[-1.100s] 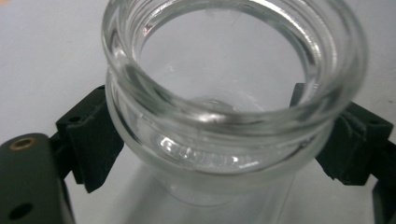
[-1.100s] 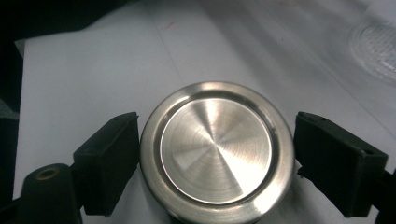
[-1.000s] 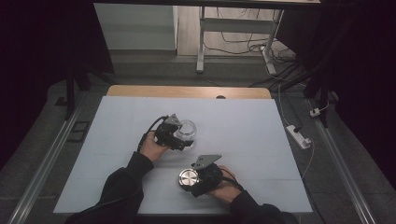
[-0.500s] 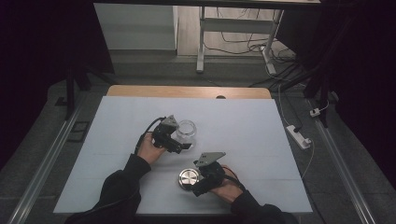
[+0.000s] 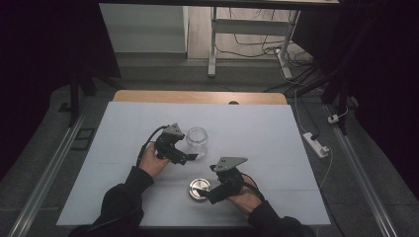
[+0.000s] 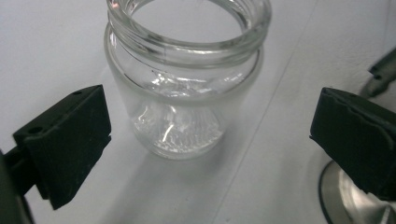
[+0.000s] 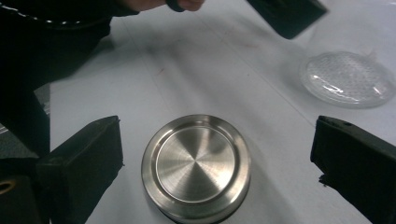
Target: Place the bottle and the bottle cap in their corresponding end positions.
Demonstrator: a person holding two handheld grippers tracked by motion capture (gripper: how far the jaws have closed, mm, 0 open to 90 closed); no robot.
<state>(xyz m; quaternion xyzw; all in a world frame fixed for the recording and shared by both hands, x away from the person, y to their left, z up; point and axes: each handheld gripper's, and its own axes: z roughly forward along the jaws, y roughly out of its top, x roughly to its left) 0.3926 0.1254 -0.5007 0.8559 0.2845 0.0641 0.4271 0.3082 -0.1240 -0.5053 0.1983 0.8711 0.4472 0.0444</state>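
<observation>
Both sets of fingers have just been spread, nothing gripped. The left gripper (image 5: pixel 190 157) should be withdrawn straight from the glass jar (image 5: pixel 196 141), the right gripper (image 5: pixel 210 195) from the metal lid (image 5: pixel 199 188) in front of the jar.

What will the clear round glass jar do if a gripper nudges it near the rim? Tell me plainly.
The clear round glass jar stands upright and lidless on the white table, so a high nudge would probably tip it, and on its round side it would likely roll. Its smooth glass looks slippery and breakable. It seems empty, so probably light.
</observation>
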